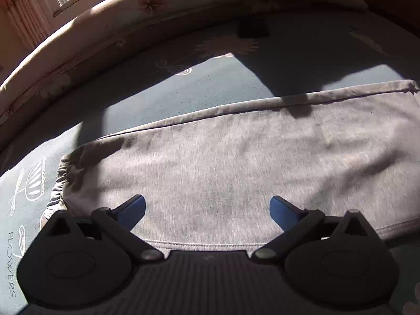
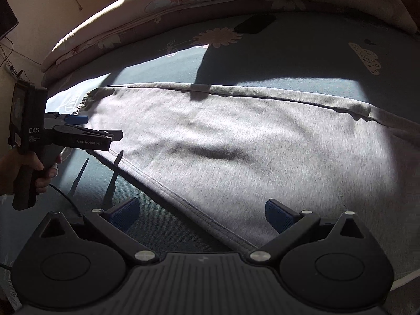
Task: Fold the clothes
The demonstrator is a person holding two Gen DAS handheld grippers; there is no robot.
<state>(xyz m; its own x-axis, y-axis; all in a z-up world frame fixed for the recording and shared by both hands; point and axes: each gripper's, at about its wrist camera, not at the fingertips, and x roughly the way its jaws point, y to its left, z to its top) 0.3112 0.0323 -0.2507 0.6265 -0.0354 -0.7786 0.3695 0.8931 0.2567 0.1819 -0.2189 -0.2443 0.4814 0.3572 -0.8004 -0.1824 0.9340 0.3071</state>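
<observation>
Both my grippers, left gripper (image 1: pixel 207 211) and right gripper (image 2: pixel 202 216), hover released over the grey garment (image 1: pixel 236 162) at the bedsheet's (image 1: pixel 210 84) near edge.

Hard window sunlight, deep shadows, fisheye

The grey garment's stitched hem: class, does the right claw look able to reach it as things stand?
Probably yes. The right claw is open, and the stitched hem of the grey garment runs bare between its fingers, with nothing lying over it.
</observation>
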